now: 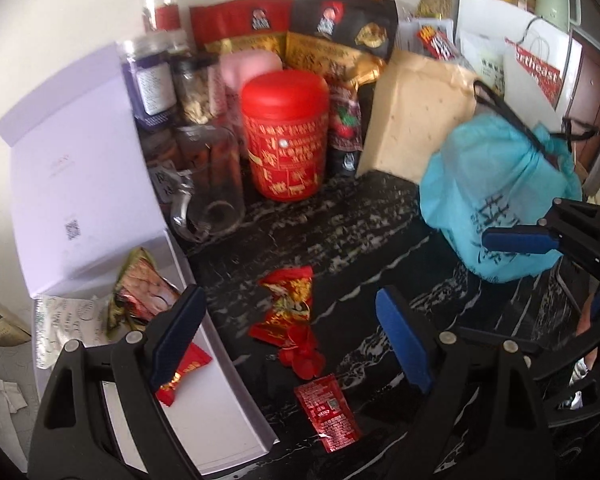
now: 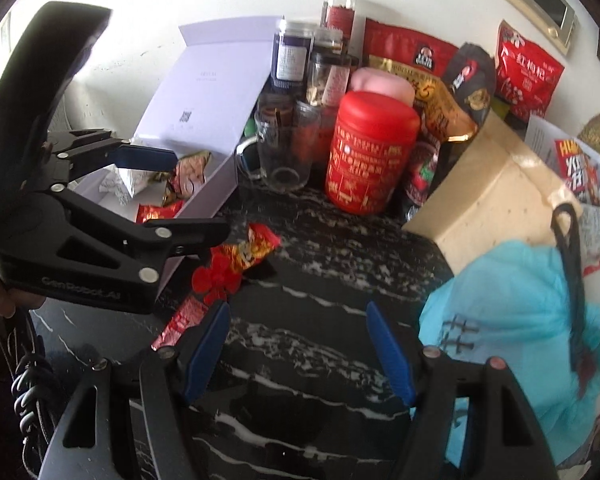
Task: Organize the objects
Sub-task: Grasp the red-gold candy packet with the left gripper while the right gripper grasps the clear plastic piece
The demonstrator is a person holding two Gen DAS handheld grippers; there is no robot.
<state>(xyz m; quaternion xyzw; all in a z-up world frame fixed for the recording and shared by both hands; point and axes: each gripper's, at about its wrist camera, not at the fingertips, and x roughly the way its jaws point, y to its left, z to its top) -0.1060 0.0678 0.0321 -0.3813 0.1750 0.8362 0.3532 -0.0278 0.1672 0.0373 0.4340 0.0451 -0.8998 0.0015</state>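
Dark marble counter (image 1: 340, 216), cluttered — sorting partly done.
White box (image 1: 204, 412) holds some packets; red snack packet (image 1: 286, 308) and ketchup sachet (image 1: 327, 416) still out — left gripper (image 1: 288, 340) and right gripper (image 2: 298, 350) open, empty.

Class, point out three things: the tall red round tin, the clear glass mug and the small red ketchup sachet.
Tall red round tin (image 1: 286, 136), left wrist view, printed side wall.
Clear glass mug (image 1: 210, 188), left wrist view, glass body.
Small red ketchup sachet (image 1: 327, 412), left wrist view, middle of packet.
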